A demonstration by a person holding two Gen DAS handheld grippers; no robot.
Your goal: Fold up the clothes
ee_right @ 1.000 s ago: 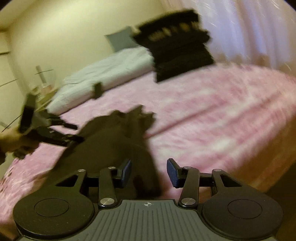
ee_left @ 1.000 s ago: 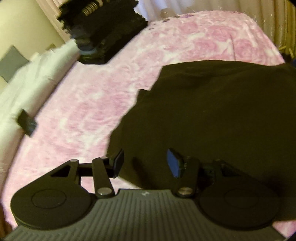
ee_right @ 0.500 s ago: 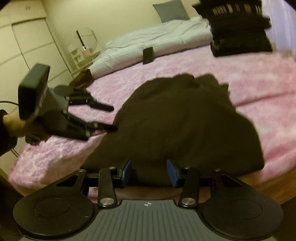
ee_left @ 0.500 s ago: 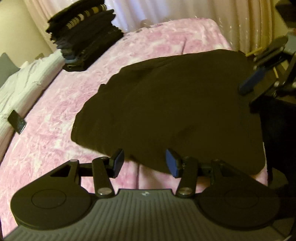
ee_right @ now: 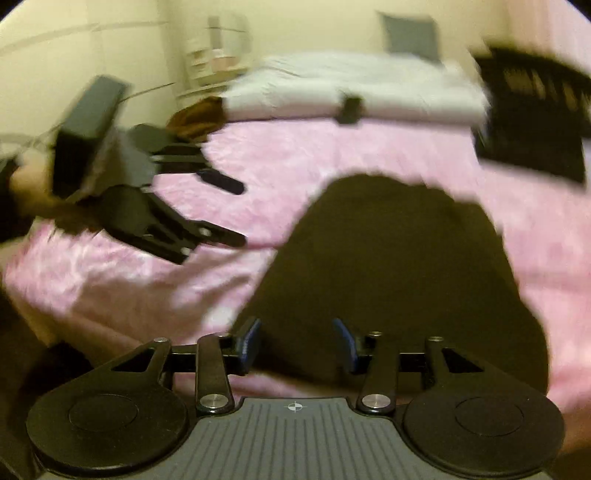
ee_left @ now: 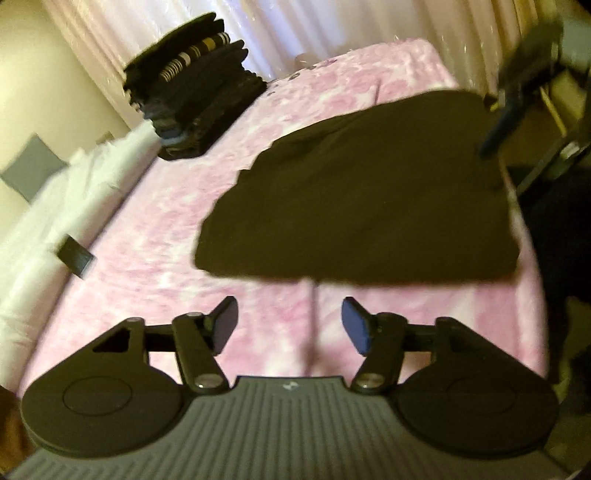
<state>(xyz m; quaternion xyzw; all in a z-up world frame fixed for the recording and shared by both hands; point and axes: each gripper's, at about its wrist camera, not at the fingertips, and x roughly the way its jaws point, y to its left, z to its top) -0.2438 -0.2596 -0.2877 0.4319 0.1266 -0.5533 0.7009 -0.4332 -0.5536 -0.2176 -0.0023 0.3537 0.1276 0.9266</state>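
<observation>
Dark garment (ee_left: 362, 195) just beyond left claw (ee_left: 290, 326)

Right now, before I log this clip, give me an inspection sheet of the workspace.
Surface: pink patterned bedspread over the bed.
Job's things: dark garment lying flattened on the bedspread near the bed's edge; stack of folded clothes at the far side.
Clutter: small dark object beside the white bedding.
Grippers: left hand-held gripper jaws opening, nothing between them; right hand-held gripper jaws opening over the garment's near edge, pads not pressing it.
Cables: thin line behind the left hand-held gripper in the right wrist view, too blurred to identify.
Surroundings: curtains, grey pillow, shelf unit.
</observation>
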